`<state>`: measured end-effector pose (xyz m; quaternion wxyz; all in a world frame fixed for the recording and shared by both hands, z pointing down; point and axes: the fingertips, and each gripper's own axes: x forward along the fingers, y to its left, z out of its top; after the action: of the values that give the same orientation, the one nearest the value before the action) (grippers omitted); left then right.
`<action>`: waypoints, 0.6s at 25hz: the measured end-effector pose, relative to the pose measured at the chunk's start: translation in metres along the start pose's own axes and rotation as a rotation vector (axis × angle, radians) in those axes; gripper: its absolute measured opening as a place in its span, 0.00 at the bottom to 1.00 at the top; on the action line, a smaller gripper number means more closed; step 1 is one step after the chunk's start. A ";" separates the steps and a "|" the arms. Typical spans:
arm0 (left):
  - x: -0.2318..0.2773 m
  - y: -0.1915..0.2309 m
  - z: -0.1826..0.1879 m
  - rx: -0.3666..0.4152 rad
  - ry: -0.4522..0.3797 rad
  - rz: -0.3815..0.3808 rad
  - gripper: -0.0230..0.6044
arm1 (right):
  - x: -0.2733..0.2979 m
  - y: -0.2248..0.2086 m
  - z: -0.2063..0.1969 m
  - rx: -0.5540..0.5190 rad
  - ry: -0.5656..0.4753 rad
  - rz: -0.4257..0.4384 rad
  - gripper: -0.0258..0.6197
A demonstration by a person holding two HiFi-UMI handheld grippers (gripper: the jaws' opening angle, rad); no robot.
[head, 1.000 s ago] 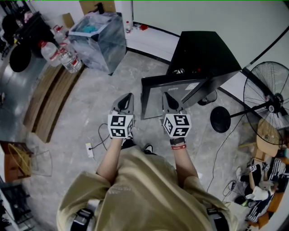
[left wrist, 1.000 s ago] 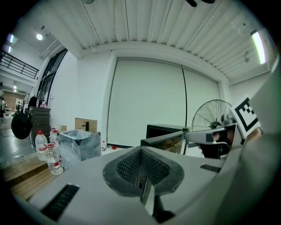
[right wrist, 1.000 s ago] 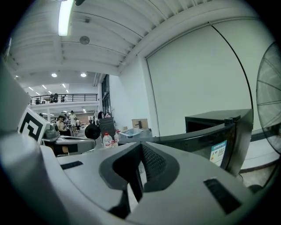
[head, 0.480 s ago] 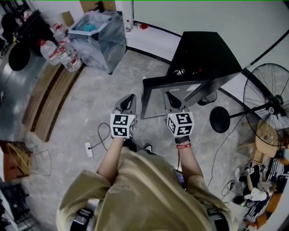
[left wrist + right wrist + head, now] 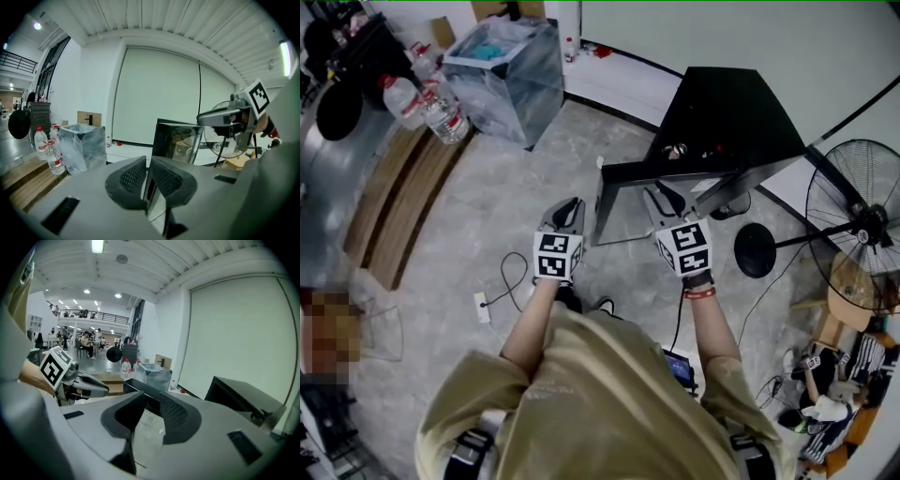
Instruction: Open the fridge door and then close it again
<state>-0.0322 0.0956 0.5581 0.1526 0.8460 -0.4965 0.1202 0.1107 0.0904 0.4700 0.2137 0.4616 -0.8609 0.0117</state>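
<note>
**Right gripper (image 5: 667,199) loosens on fridge door (image 5: 619,202)**

Rolled since a second ago, the right gripper has just been opening its jaws, which now stand apart astride the open door's edge. Left gripper (image 5: 569,208) has its jaws together, empty. White label (image 5: 149,430) on the door has illegible print. Black fridge (image 5: 731,108) stands beyond, its interior mostly hidden.

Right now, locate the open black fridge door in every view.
Head view: open black fridge door, just above centre.
Left gripper view: right of centre, mid-height.
Right gripper view: lower centre.
Shared landmark: silvery square bin.
</note>
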 end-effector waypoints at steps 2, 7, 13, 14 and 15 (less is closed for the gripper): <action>0.003 0.002 -0.006 -0.005 0.014 0.000 0.08 | 0.003 0.001 0.002 -0.051 0.022 0.027 0.22; 0.011 0.003 -0.020 -0.018 0.051 -0.020 0.11 | 0.011 0.004 0.004 -0.190 0.078 0.088 0.28; 0.021 0.006 -0.033 -0.030 0.089 -0.050 0.21 | 0.025 0.008 0.005 -0.355 0.144 0.162 0.35; 0.023 0.006 -0.036 -0.031 0.097 -0.058 0.23 | 0.028 0.009 0.004 -0.380 0.153 0.186 0.35; 0.025 0.006 -0.039 -0.033 0.105 -0.067 0.24 | 0.031 0.010 0.003 -0.406 0.160 0.211 0.37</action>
<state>-0.0272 0.0874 0.6038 0.1962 0.8520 -0.4613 0.1510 0.0868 0.0714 0.4806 0.3673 0.3141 -0.8694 -0.1028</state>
